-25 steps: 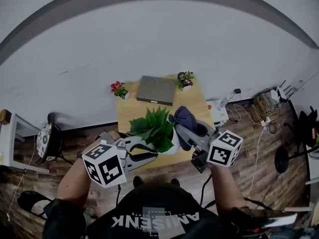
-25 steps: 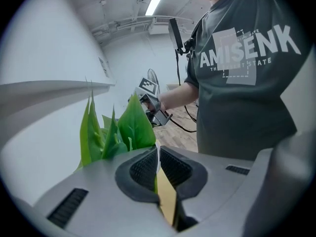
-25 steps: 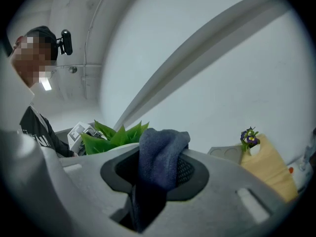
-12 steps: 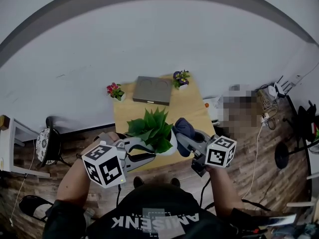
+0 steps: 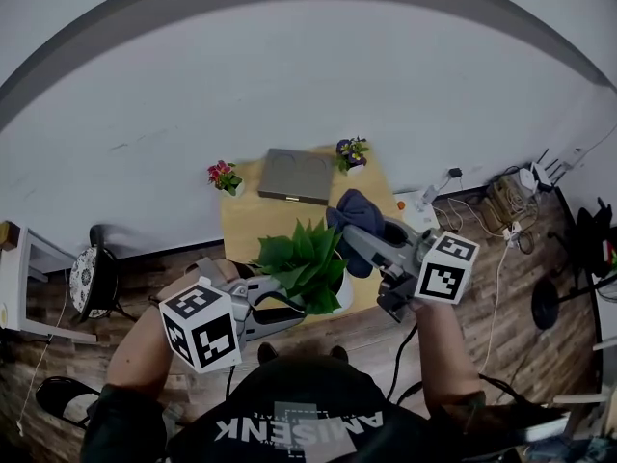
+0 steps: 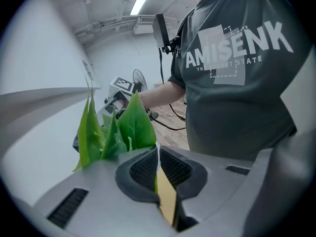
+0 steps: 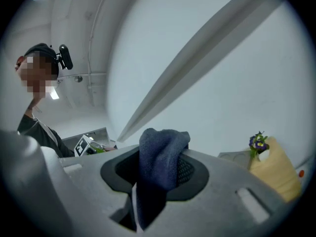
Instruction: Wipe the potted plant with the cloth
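Green plant: potted plant [image 5: 305,260] stands at the near edge of the wooden table [image 5: 371,193], straight in front of the person, with its white pot [image 5: 343,293] under the leaves.
Left gripper: left gripper [image 6: 158,158] has its jaws almost together. They pinch a thin white edge with a leaf against it, which reads as the pot rim.
Left grip reason: probably steadies the pot so wiping doesn't tip or spin it.
Right gripper: right gripper [image 7: 160,171] is clamped on the cloth [image 7: 163,149], which is dark blue. The wad bulges past the pads, so fabric rather than plastic meets the leaves.
Cloth position: head view puts it at the plant's far right side, by the upper leaf tips. Can't tell if it touches them or sits just off.
Table rest: grey tray [image 5: 299,176], pink flower pot [image 5: 228,175] and purple flower pot [image 5: 353,152] sit at the far edge, well apart from the work.
Change, cloth: half a second ago it sat lower, against the pot's right flank. Now it is lifted toward the tray side, which looks like a stroke running off the leaf tips.
Change, left: same grip and same closure, and the plant is in about the same spot.
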